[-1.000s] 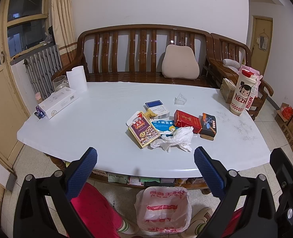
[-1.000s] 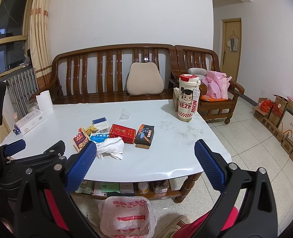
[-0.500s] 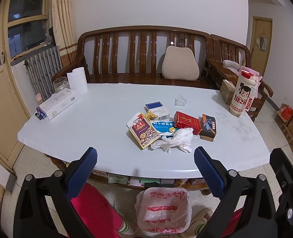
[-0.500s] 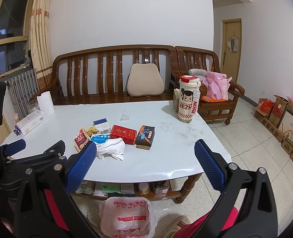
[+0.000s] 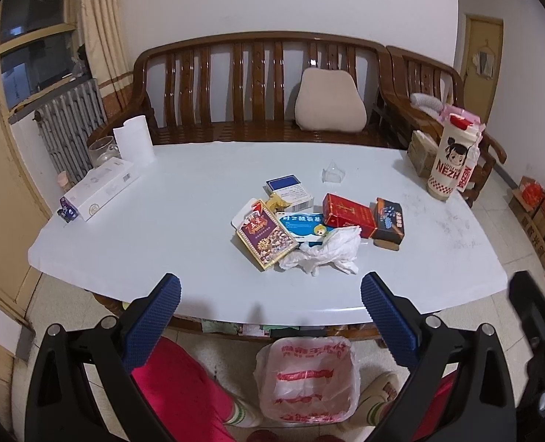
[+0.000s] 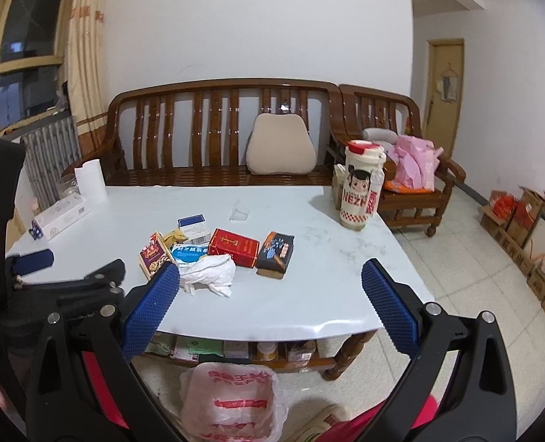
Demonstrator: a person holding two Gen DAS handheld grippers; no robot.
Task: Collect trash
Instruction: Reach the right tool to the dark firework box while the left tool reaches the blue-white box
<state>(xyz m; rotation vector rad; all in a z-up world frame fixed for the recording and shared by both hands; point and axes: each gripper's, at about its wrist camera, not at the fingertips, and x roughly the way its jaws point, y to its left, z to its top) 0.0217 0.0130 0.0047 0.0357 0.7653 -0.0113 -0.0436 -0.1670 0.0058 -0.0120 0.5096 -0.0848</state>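
White table [image 5: 169,221], crumpled tissue [image 5: 327,252], both grippers empty, fingers apart

Glossy white tabletop [image 5: 184,199]; crumpled soft tissue paper [image 5: 327,252]; shiny cardboard red box [image 5: 348,213]; varnished wooden bench [image 5: 257,73]; thin translucent plastic bag [image 5: 309,379].

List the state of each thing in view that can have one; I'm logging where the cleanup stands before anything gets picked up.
left gripper: open, empty
right gripper: open, empty
tissue: crumpled, on the table
red box: closed, lying flat
black box: lying flat
trash bag: open, on the floor under the table edge
NEZHA bottle: upright, capped
paper roll: upright
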